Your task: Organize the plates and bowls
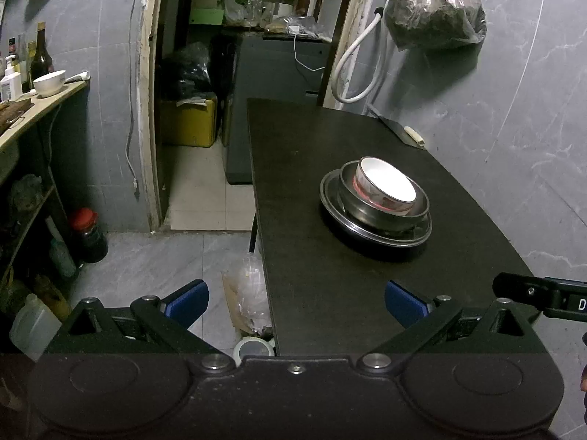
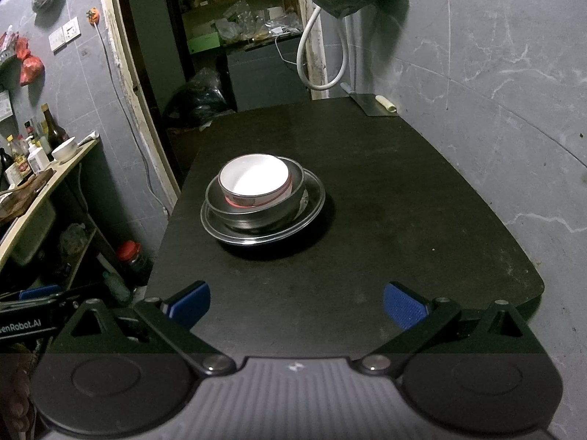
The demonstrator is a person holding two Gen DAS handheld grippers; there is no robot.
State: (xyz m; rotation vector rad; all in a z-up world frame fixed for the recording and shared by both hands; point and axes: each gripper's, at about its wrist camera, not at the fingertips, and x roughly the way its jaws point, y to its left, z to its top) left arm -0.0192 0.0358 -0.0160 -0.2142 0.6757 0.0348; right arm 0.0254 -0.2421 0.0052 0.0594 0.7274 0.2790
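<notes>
A white bowl [image 1: 389, 187] with a red band sits inside a steel bowl [image 1: 370, 216], which rests on a steel plate [image 1: 367, 233] on the black table [image 1: 330, 293]. The same stack shows in the right wrist view: white bowl [image 2: 255, 179], steel bowl [image 2: 253, 216], steel plate [image 2: 312, 201], table [image 2: 403, 201]. My left gripper [image 1: 296, 304] is open and empty, held at the table's near left edge, well short of the stack. My right gripper [image 2: 296, 306] is open and empty over the table's near end.
A cleaver [image 2: 370, 104] lies at the table's far end by the wall. A side shelf [image 1: 40, 106] on the left carries bottles and a white bowl [image 1: 49, 82]. Jars and bottles stand on the floor left of the table. A doorway opens behind.
</notes>
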